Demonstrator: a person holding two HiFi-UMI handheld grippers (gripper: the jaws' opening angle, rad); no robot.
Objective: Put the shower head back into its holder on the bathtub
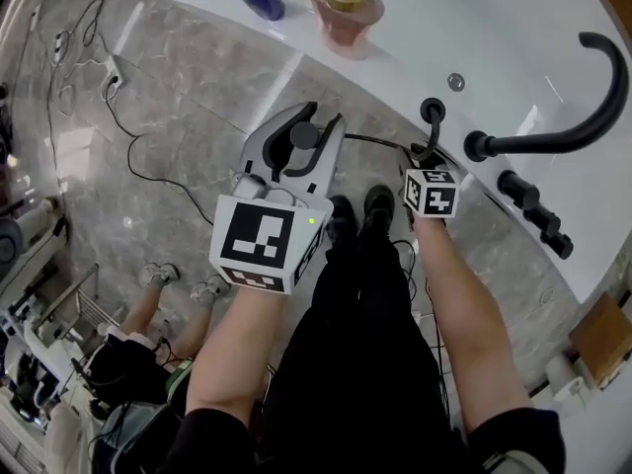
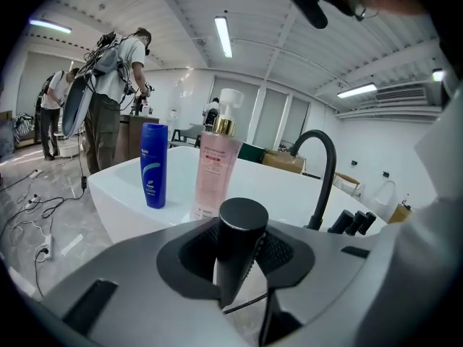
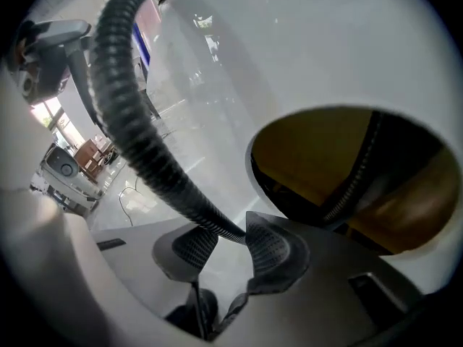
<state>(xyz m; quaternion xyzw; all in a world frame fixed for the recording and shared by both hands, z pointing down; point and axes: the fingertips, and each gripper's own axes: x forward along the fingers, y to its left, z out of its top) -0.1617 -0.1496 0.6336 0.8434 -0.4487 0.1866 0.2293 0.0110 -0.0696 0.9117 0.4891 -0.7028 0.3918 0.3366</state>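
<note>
Your left claw (image 2: 240, 249) is clamped on the black shower head (image 2: 242, 219), just outside the bathtub's (image 1: 395, 67) outer edge, while your right claw (image 3: 224, 241) pinches its ribbed hose (image 3: 137, 143); the handle looks rigid and probably slick, so grip it squarely.

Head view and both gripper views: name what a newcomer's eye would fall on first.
The black shower head stands clamped in the left tool, in the middle of that gripper's view. The right tool pinches the black ribbed hose. In the head view, the curved black faucet stands out at right on the rim of the white bathtub.
</note>
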